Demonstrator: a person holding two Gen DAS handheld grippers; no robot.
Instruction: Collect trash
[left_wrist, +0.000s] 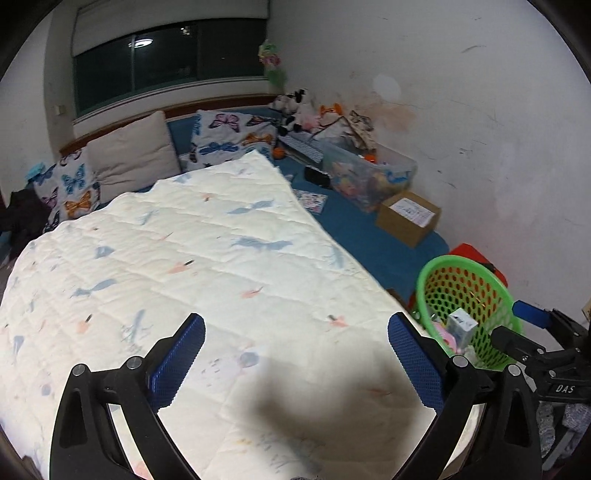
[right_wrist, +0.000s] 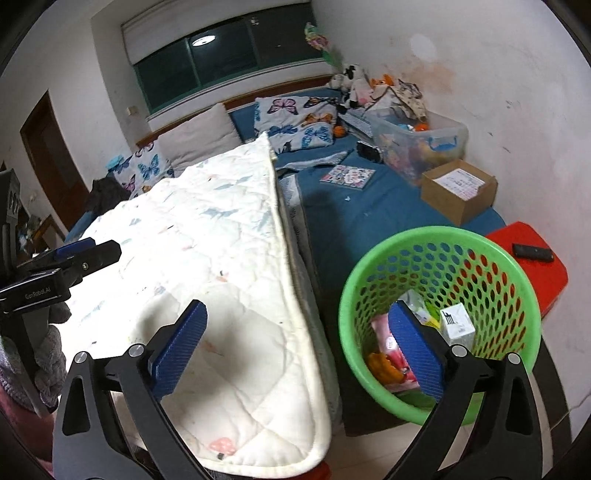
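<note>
A green mesh basket (right_wrist: 439, 243) stands by the bed's near right corner and holds a white carton (right_wrist: 457, 324), a pink packet (right_wrist: 388, 339) and an orange scrap (right_wrist: 384, 365). My right gripper (right_wrist: 297, 325) hangs open over the quilt's edge and the basket's near side, nothing between its blue pads. My left gripper (left_wrist: 295, 341) is open above the white quilt (left_wrist: 192, 251), empty. The basket (left_wrist: 439, 273) shows at the right in the left wrist view, with the other gripper's tip beside it. The left gripper's tip (right_wrist: 88, 254) shows at the left edge of the right wrist view.
The bed has a blue sheet (right_wrist: 343, 206), butterfly pillows (right_wrist: 295, 122), a clear toy bin (right_wrist: 417, 140), a cardboard box (right_wrist: 458, 192) and a flat colourful booklet (right_wrist: 347, 175). A red stool (right_wrist: 532, 254) with a black remote (right_wrist: 532, 253) stands beside the basket, against the white wall.
</note>
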